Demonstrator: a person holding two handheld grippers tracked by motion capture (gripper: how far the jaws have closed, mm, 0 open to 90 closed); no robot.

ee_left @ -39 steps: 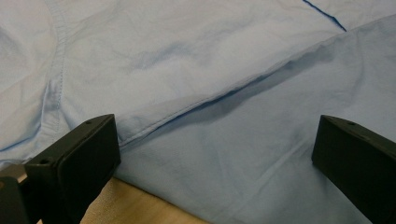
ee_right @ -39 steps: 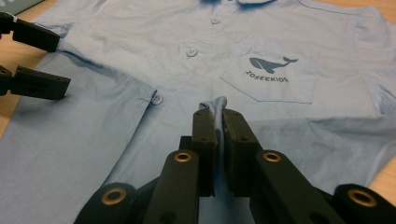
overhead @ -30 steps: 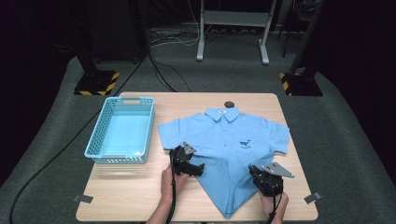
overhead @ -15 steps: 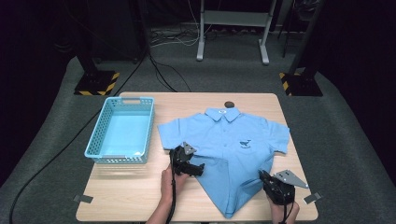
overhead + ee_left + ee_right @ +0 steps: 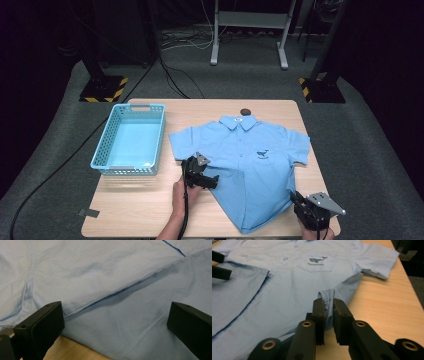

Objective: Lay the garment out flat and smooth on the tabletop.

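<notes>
Lying flat at frame centre on the tabletop (image 5: pixel 150 210), a blue shirt (image 5: pixel 250 165). Left tool (image 5: pixel 212 181), jaws wide, rests over its left hem. Right tool (image 5: pixel 328 312), jaws just easing apart, pinches the right hem, lower right.

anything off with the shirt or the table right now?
The shirt isn't flat: its right hem edge is bunched into a raised fold between the right gripper's jaws, which have just been opening. One front panel overlaps the other by the left gripper. The basket looks fine.

Probably lab: hazard-striped stand bases (image 5: pixel 103 89)
</notes>
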